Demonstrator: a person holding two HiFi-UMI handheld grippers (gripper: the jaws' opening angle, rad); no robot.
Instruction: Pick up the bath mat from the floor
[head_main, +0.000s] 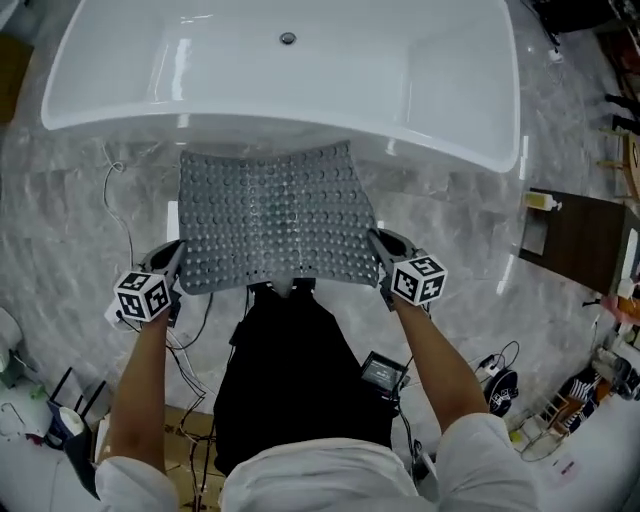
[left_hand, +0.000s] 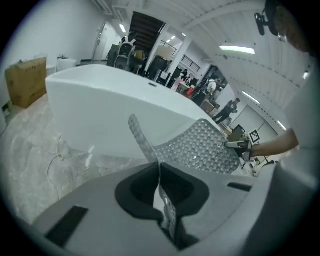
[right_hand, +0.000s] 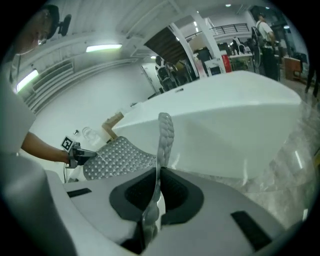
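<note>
The grey, bumpy bath mat (head_main: 270, 215) hangs spread out between my two grippers, lifted off the marble floor in front of the white bathtub (head_main: 300, 75). My left gripper (head_main: 178, 268) is shut on the mat's near left corner. My right gripper (head_main: 378, 258) is shut on its near right corner. In the left gripper view the mat's edge (left_hand: 150, 150) runs up out of the closed jaws, and the mat (left_hand: 205, 147) sags away to the right. In the right gripper view the mat's edge (right_hand: 164, 137) stands up between the jaws, with the mat (right_hand: 117, 155) stretching left toward the other gripper.
The bathtub's rim (head_main: 440, 140) lies just beyond the mat. A thin cable (head_main: 115, 200) trails on the floor at left. A dark wooden stand (head_main: 575, 235) is at right. Wires and small devices (head_main: 385, 375) lie by the person's legs. People and equipment stand far off.
</note>
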